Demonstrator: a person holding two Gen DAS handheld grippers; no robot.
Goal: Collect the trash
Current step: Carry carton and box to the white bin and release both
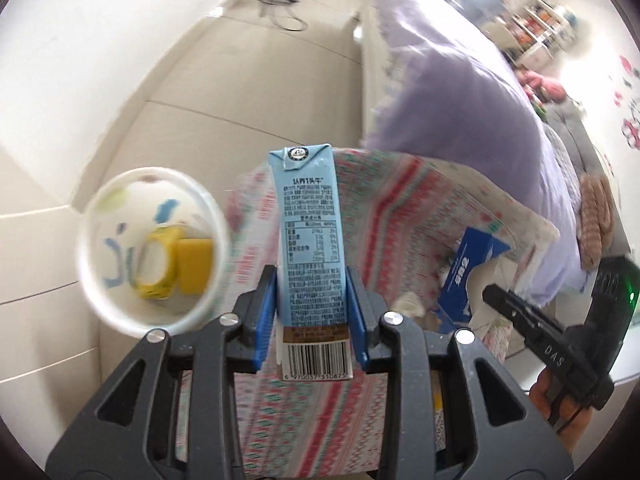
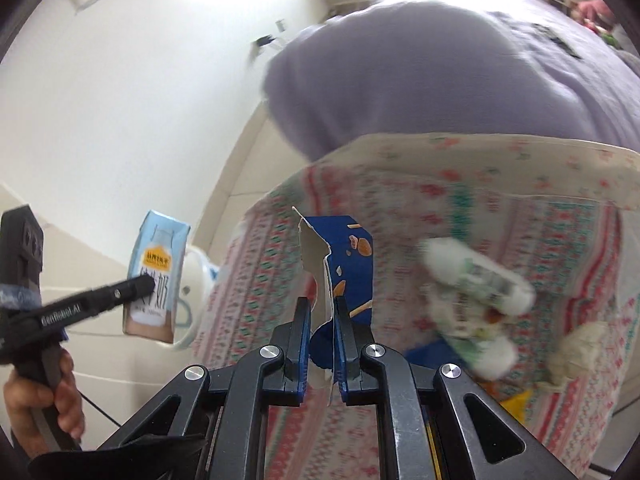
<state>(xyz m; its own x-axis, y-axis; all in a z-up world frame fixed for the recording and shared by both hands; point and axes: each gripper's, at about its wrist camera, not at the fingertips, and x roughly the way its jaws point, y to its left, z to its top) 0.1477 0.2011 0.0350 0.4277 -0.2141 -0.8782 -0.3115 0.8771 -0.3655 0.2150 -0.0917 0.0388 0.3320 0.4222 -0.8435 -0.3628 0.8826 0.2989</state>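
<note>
My left gripper (image 1: 311, 276) is shut on a light blue milk carton (image 1: 308, 236), held upright above the patterned tablecloth; the carton also shows in the right wrist view (image 2: 157, 276). A white trash bin (image 1: 152, 252) with yellow trash inside stands to the left of the carton. My right gripper (image 2: 323, 312) is shut on the torn flap of a dark blue snack box (image 2: 348, 264), held over the table; the box also shows in the left wrist view (image 1: 468, 272). A crumpled white wrapper (image 2: 476, 300) and a paper ball (image 2: 580, 344) lie on the cloth to the right.
The small table has a red and green patterned cloth (image 2: 540, 240). A bed with a purple cover (image 2: 440, 72) stands behind it. Beige floor tiles (image 1: 240, 92) and a white wall (image 2: 120, 80) are to the left. A yellow scrap (image 2: 516, 404) lies near the table's edge.
</note>
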